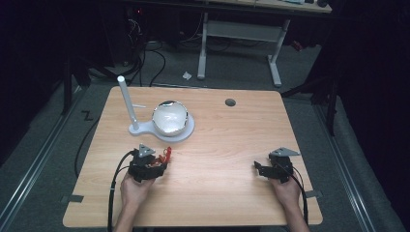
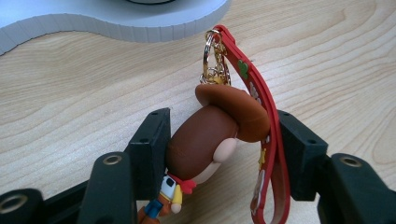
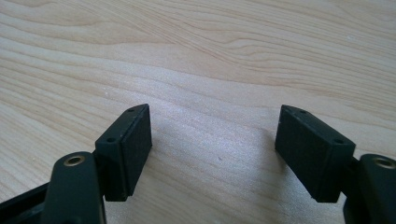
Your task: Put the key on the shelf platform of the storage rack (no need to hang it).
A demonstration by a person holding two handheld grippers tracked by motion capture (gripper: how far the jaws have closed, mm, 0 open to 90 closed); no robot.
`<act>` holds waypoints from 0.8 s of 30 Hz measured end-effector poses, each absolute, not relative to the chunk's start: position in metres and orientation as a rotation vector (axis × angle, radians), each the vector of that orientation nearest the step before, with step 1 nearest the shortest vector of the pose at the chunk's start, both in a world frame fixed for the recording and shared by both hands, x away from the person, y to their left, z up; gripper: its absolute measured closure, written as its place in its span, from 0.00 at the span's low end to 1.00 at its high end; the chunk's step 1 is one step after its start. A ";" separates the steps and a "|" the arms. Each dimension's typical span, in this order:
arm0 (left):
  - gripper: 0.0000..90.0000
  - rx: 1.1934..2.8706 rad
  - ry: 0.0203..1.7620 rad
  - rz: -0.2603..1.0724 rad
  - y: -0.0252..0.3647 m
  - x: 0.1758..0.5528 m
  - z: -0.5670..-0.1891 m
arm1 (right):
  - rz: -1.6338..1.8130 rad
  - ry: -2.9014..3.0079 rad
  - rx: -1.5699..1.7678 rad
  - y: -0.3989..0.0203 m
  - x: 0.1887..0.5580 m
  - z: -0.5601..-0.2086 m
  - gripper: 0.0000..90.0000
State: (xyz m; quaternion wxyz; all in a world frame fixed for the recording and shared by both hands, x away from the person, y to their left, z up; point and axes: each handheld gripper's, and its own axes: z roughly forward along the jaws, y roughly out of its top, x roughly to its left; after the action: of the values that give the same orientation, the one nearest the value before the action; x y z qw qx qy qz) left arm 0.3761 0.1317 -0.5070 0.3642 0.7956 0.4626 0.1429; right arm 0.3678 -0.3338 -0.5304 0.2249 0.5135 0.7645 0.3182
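Note:
A keychain figure (image 2: 203,140) with a brown cowboy hat, a red wrist strap (image 2: 275,154) and a gold ring (image 2: 212,60) sits between the jaws of my left gripper (image 2: 219,149), which is shut on the figure's head and strap. In the high view the left gripper (image 1: 159,164) is at the front left of the table, with the red keychain (image 1: 167,154) sticking out toward the white stand. My right gripper (image 3: 215,144) is open above bare wood with nothing between its pads. In the high view the right gripper (image 1: 259,169) is at the front right.
A white stand base (image 1: 187,134) carries a shiny round bowl (image 1: 169,117) and an upright white post (image 1: 124,101), just beyond the left gripper. Its rim (image 2: 116,21) is close ahead in the left gripper view. A cable hole (image 1: 230,102) lies near the table's far edge.

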 end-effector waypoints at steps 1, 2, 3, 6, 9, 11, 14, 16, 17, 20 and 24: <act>0.48 2.049 1.188 0.371 0.132 0.375 -0.506 | 0.878 2.109 1.417 -0.334 0.368 -0.530 0.30; 0.48 2.050 1.182 0.374 0.131 0.375 -0.504 | 0.878 2.109 1.416 -0.334 0.368 -0.530 0.30; 0.48 2.050 1.176 0.377 0.131 0.374 -0.502 | 0.878 2.109 1.417 -0.334 0.368 -0.530 0.30; 0.48 2.051 1.161 0.379 0.130 0.372 -0.495 | 0.878 2.109 1.416 -0.334 0.368 -0.530 0.30; 0.48 2.053 1.147 0.382 0.129 0.372 -0.491 | 0.878 2.109 1.416 -0.334 0.368 -0.530 0.30; 0.48 2.051 1.144 0.379 0.129 0.371 -0.488 | 0.878 2.109 1.415 -0.334 0.368 -0.530 0.30; 0.48 2.058 1.133 0.383 0.128 0.370 -0.483 | 0.878 2.109 1.417 -0.334 0.368 -0.530 0.30; 0.48 2.057 1.130 0.383 0.128 0.370 -0.481 | 0.878 2.109 1.417 -0.334 0.368 -0.530 0.30; 0.48 2.057 1.130 0.383 0.128 0.370 -0.481 | 0.878 2.109 1.417 -0.334 0.368 -0.530 0.30; 0.48 2.046 1.122 0.376 0.130 0.370 -0.476 | 0.878 2.109 1.416 -0.334 0.368 -0.530 0.30; 0.48 2.021 1.127 0.366 0.133 0.369 -0.473 | 0.878 2.109 1.417 -0.334 0.368 -0.530 0.30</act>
State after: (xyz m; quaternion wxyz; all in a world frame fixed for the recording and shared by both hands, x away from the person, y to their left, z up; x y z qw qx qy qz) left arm 0.3688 0.1328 -0.4732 0.3888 0.7948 0.4432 0.1437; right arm 0.3678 -0.3338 -0.5304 0.2247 0.5135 0.7645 0.3184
